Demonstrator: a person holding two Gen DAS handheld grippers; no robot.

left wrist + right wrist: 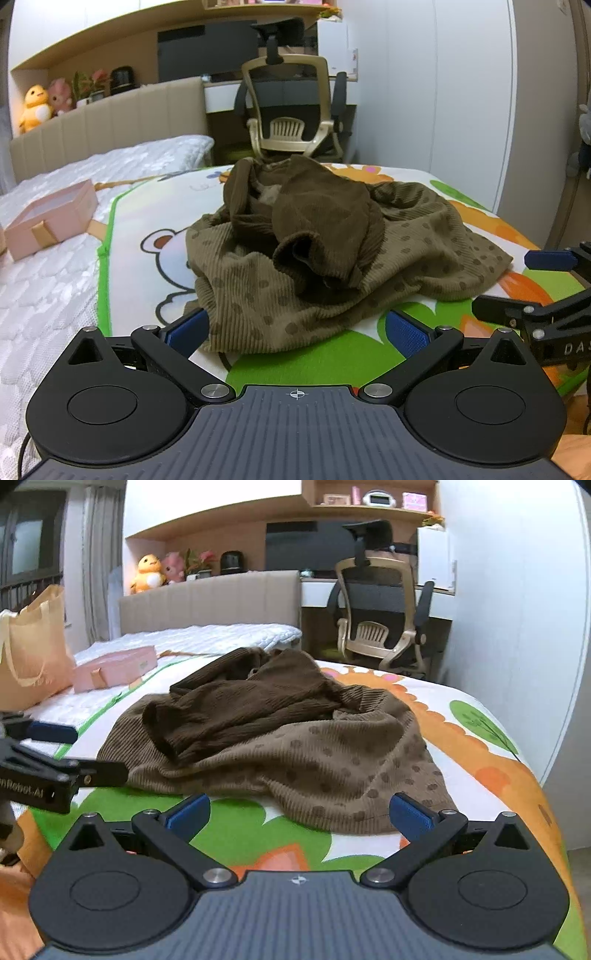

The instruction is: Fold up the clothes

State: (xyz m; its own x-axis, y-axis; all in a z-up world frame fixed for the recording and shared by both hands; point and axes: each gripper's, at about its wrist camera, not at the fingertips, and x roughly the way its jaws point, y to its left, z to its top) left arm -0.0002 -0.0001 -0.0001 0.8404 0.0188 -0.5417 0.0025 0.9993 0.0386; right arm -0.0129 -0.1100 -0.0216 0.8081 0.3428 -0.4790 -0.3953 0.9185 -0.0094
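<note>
A crumpled brown garment (325,251) (288,738) lies in a heap on a cartoon-print mat (140,206) (480,746) on the bed. It has a dotted lighter body and darker ribbed sleeves bunched on top. My left gripper (297,328) is open just short of the garment's near hem, and the cloth lies between its blue pads without being pinched. My right gripper (299,810) is open too, near the hem's right corner. Each gripper shows in the other's view: the right gripper (546,284) at the right edge, the left gripper (44,753) at the left edge.
A pink gift box (48,221) (114,668) sits on the white quilt (44,295) left of the mat. A cream tote bag (33,650) stands further left. An office chair (291,107) (384,616) and desk are beyond the bed's far end, and a wall runs along the right.
</note>
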